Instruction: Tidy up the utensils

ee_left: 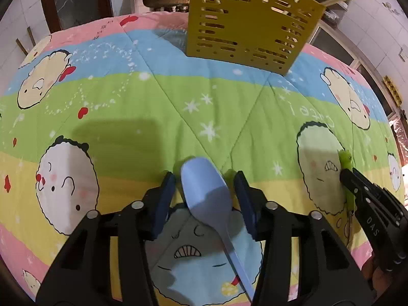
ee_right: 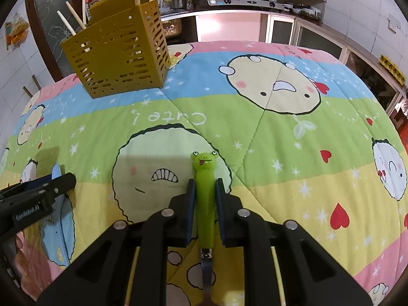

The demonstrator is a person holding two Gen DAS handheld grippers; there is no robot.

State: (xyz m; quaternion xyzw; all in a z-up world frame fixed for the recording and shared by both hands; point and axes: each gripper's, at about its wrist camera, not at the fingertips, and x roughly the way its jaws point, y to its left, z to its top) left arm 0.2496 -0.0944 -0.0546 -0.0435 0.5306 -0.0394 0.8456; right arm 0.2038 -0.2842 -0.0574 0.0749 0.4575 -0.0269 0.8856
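Straddling the blue spoon (ee_left: 204,191), the left gripper (ee_left: 205,178) stands open and should close squarely; the right gripper (ee_right: 205,191) clamps the frog-handled utensil (ee_right: 205,178)

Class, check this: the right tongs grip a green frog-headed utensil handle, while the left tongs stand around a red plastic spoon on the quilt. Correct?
Not quite. The plastic spoon between the left tongs is pale blue, not red, as the left wrist view shows. The rest holds: the right tongs grip the green frog-headed utensil handle above the cartoon-print quilt.
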